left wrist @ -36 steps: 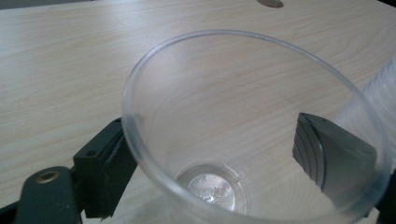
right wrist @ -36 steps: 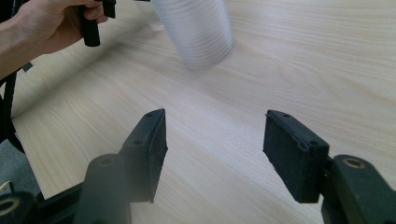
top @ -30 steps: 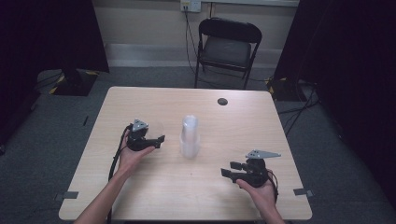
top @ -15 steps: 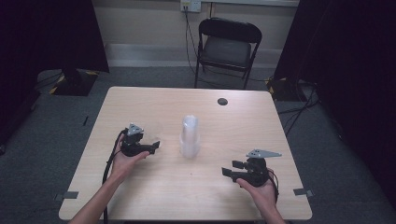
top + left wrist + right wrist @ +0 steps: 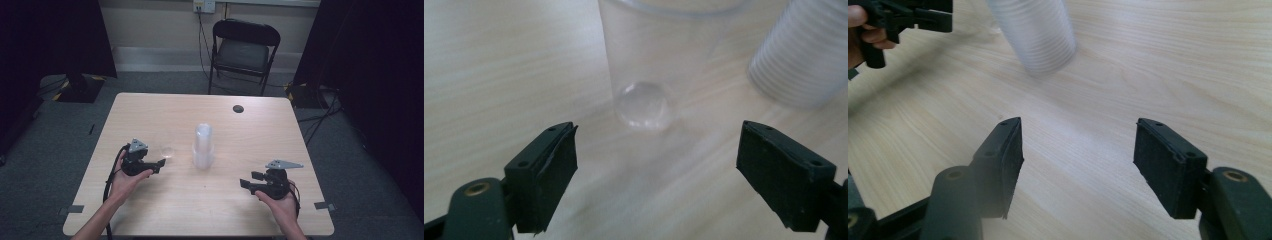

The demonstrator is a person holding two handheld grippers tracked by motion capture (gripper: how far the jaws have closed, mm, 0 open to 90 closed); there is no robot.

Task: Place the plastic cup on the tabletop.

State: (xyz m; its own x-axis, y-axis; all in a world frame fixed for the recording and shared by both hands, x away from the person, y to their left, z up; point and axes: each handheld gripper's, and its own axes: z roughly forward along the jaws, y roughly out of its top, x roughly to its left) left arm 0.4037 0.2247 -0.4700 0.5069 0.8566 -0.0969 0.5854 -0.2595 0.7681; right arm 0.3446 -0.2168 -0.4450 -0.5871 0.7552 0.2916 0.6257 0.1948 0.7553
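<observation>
cup stack [image 5: 203, 145]: the tall stack of clear ribbed cups stands upright near the middle of the table, between the two grippers and apart from both.
table [image 5: 260, 130]: light wood, with a small dark round thing [image 5: 238, 108] near its far edge.
chair [image 5: 243, 47]: black folding chair just beyond the table.
right gripper [image 5: 254, 181]: in the hand at the near right, jaws spread wide after just opening further, bare wood between them; well apart from the stack.
left gripper [image 5: 159, 164]: in the hand at the near left, jaws released and wide, nothing gripped.
single cup [image 5: 168, 150]: clear, standing on the table just ahead of the left gripper's jaws, beside the stack.
</observation>
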